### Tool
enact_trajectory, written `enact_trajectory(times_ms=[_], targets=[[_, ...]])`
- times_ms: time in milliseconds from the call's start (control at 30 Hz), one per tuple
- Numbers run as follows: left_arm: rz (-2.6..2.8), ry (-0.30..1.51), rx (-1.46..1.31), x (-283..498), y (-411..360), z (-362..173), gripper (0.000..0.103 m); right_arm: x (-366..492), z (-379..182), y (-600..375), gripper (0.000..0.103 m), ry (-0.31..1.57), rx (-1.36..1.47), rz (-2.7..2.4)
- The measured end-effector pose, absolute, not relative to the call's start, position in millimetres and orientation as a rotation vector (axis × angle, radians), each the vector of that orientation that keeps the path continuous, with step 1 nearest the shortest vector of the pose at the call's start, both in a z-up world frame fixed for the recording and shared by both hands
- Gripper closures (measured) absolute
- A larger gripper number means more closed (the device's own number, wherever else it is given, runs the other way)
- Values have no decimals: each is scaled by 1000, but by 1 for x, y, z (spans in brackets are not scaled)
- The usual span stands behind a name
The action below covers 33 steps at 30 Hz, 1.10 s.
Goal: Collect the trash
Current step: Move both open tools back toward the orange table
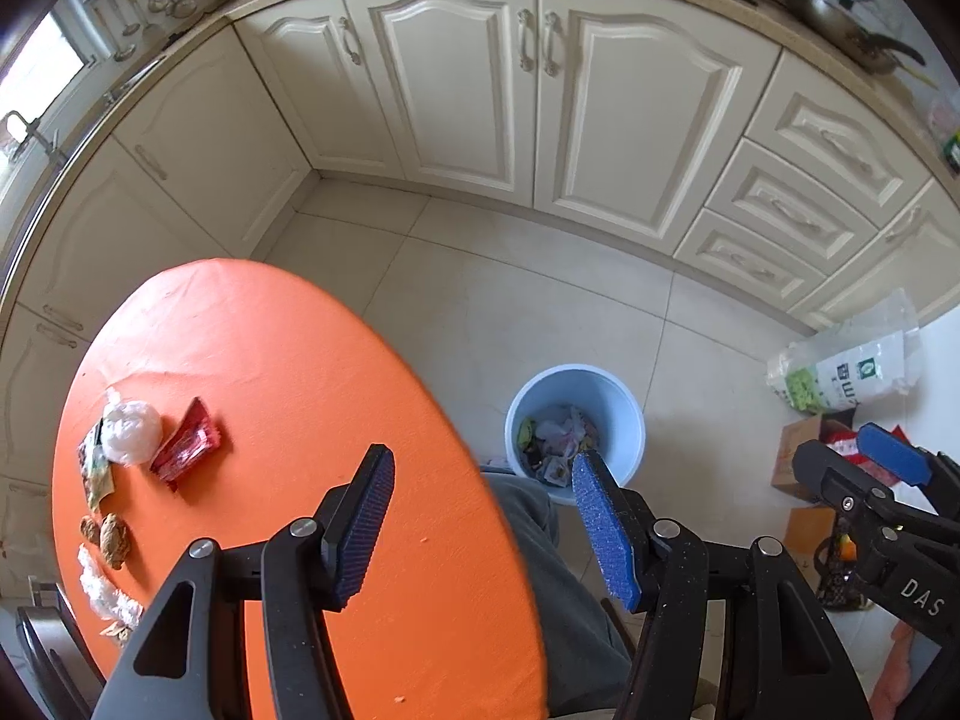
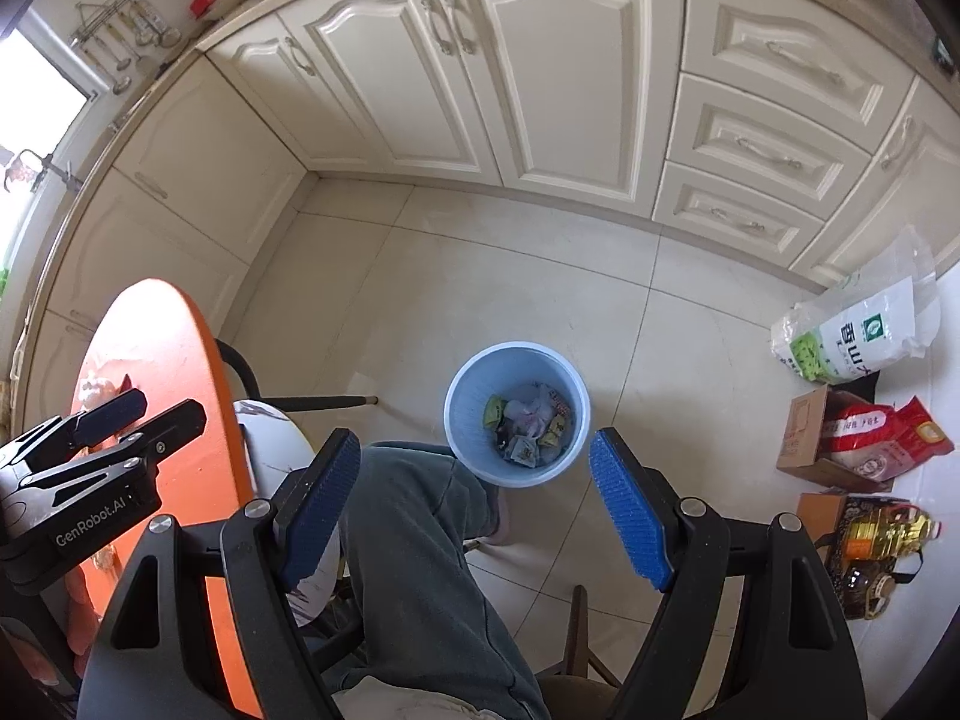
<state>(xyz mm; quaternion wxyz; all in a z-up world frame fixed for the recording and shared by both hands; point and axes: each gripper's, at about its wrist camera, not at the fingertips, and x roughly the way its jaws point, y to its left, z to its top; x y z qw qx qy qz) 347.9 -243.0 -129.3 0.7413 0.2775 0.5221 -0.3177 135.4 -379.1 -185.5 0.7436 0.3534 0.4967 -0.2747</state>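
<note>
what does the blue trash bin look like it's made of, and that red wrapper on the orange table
Blue trash bin: probably plastic, given its smooth, evenly coloured matte wall and thin moulded rim. Red wrapper: likely thin plastic or foil film, glossy and crinkled, with bright highlights along its creases. Neither can be confirmed by look alone.

Left wrist view: steeply downward over orange table (image 1: pixel 288 372) edge. Right wrist view: steeply downward over floor, nearer the blue bin (image 2: pixel 462 384). Shared: bin, cabinets (image 1: pixel 456 78), table.
</note>
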Motion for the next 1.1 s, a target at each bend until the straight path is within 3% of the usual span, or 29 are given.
enact_trajectory(times_ms=[667, 1100], targets=[[-415, 1116, 296, 379, -18, -44, 38, 258, -162, -251, 21, 1174, 538, -273], [-191, 1160, 112, 396, 123, -34, 37, 335, -163, -130, 19, 1255, 345, -48]])
